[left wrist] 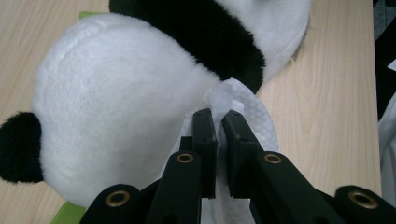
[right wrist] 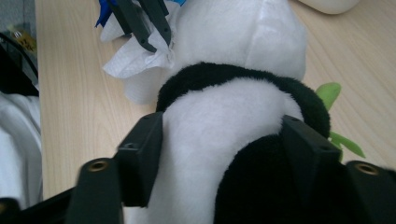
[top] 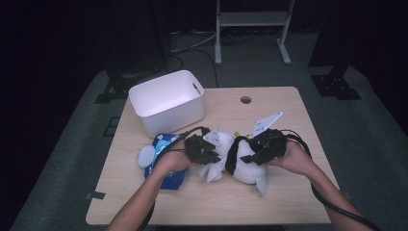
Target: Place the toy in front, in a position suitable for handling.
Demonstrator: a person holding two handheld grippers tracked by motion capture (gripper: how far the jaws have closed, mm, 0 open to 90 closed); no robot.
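Your left tool [left wrist: 219, 123] is clenched on a white tissue [left wrist: 243, 112] pressed against the plush panda [top: 243, 161], which lies mid-tabletop [top: 284, 202] in front of the white bin [top: 166, 101]. Your right tool [right wrist: 224, 140] straddles the panda's body, both pads against the fur, grasping it. A blue packet [top: 166, 142] lies beside your left hand [top: 173, 161].

The plush panda [top: 243, 161] lies on the surface [top: 288, 197] between my hands. The tissue [top: 211, 171] sits at its nine o'clock, touching it. The bin [top: 166, 101] stands at eleven o'clock, the pack [top: 166, 144] farther toward nine.
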